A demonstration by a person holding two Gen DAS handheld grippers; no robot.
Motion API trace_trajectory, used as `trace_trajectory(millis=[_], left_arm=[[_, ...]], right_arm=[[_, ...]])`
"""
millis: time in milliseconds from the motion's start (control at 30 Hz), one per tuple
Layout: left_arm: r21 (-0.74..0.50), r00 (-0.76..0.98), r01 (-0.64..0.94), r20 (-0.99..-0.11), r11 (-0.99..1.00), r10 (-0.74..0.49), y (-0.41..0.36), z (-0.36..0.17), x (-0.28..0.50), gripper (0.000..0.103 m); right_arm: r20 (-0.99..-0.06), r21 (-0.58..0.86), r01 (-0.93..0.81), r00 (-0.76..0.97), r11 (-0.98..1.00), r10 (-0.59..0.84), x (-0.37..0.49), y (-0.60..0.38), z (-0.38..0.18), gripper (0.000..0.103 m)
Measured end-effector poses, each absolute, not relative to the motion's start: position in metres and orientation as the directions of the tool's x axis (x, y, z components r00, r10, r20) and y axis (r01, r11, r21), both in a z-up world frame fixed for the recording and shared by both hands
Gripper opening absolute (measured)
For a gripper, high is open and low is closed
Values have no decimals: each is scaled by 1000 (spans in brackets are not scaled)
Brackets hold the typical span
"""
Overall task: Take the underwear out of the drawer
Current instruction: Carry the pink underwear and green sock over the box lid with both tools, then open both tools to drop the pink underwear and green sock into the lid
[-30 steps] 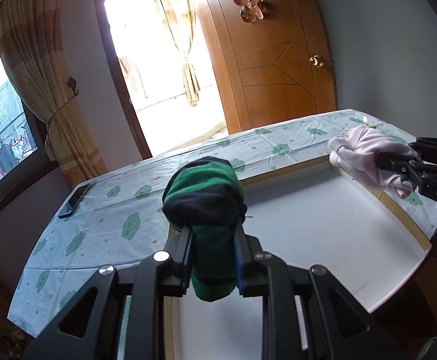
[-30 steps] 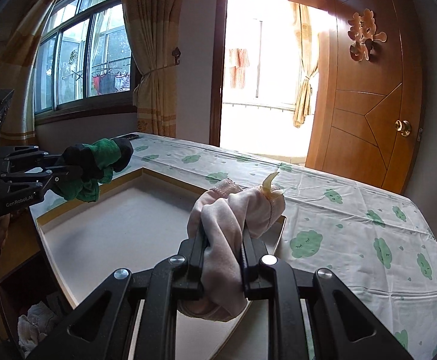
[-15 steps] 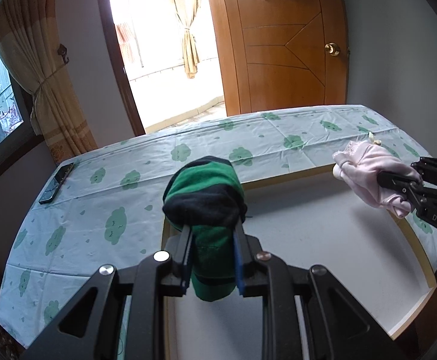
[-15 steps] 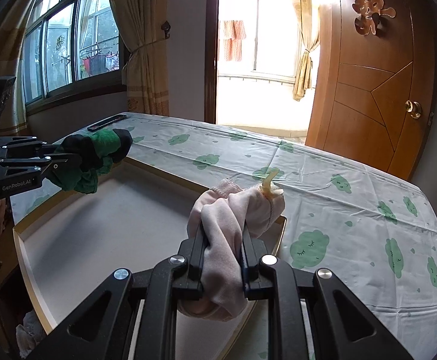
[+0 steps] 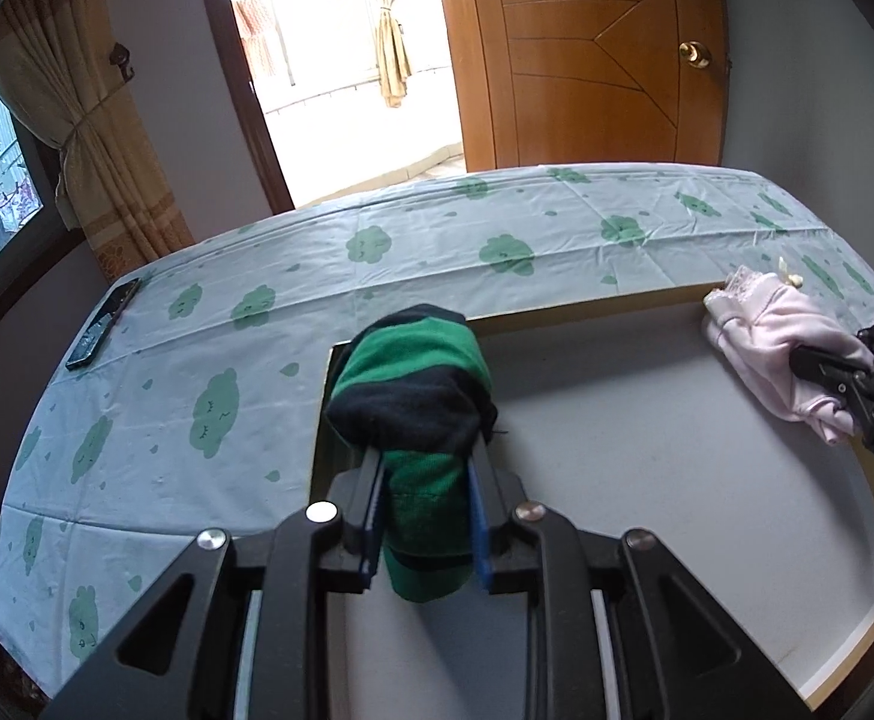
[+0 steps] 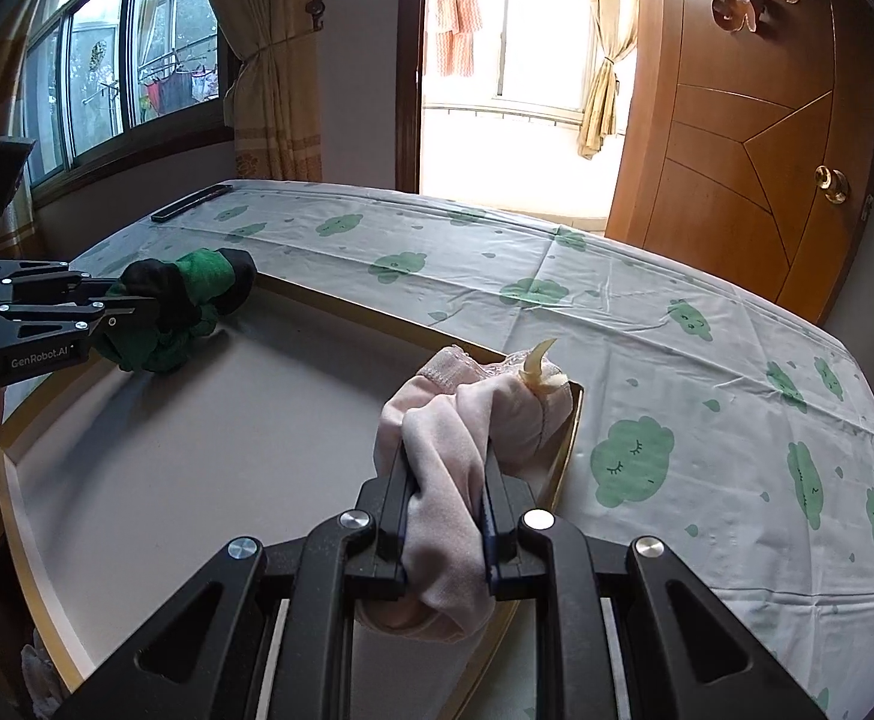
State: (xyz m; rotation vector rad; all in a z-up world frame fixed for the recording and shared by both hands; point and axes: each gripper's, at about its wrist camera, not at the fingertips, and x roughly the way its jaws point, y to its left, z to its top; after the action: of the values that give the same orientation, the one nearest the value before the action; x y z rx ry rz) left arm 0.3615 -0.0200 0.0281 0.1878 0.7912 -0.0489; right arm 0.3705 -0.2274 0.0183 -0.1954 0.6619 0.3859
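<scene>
The green and black underwear [image 5: 419, 384] is clamped in the left gripper [image 5: 425, 480], over the far left corner of the white board [image 5: 646, 480]. The pink underwear [image 6: 466, 432] is pinched tight in the right gripper [image 6: 445, 480], over the board's far right corner. The board lies on a surface under a cloud-print cloth [image 5: 209, 372], with a phone [image 5: 104, 324] near its left edge.

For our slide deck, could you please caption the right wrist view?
Right tool grips pink underwear over a white board; left tool holds a green-and-black pair.
</scene>
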Motion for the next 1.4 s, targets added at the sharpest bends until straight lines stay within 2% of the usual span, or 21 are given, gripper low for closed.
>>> trace_trajectory(millis=[67,200,233,267,333,400,467,533,567,633,700,1000,1267,1400], left_arm=[[157,700,103,-713,982,40,-17,26,362,32],[175,695,108,-717,979,52,-19,23,362,37],[183,695,111,-717,977,56,-20,23,361,41],[198,696,107,-715,974,69,-21,23,361,50],[225,704,98,-704,969,92,-23,23,360,60],[238,712,103,-695,966,96,-24,25,356,62],[274,727,99,-676,957,118,-26,28,352,71],[306,750,86,-646,948,141,-27,33,347,74],[302,758,87,-639,949,134,-27,35,343,75],[277,766,86,-632,957,114,-26,39,336,76],[247,781,82,-618,965,92,-25,41,326,78],[192,810,123,-586,974,13,-38,37,277,81],[70,819,169,-564,983,-101,-40,39,222,82],[16,816,193,-557,981,-152,-38,32,190,86]], right_arm=[[-643,-52,-403,713,914,278,373,-228,14,19],[-658,-45,-399,701,916,273,375,-228,7,21],[-655,-35,-398,702,917,280,375,-229,8,23],[-656,-27,-400,699,916,285,376,-230,8,25],[-660,-18,-399,693,917,289,376,-231,7,31],[-655,-6,-397,695,918,296,375,-233,8,37],[-643,3,-394,703,919,303,372,-236,10,41],[-626,5,-392,716,920,308,366,-239,13,44],[-619,12,-388,721,921,312,364,-241,15,46],[-599,41,-385,729,922,331,356,-246,21,55],[-576,69,-387,737,919,354,347,-250,26,59],[-534,131,-434,726,891,432,307,-251,33,60],[-514,175,-496,691,851,508,263,-246,32,61],[-508,178,-532,671,828,540,232,-245,31,68]])
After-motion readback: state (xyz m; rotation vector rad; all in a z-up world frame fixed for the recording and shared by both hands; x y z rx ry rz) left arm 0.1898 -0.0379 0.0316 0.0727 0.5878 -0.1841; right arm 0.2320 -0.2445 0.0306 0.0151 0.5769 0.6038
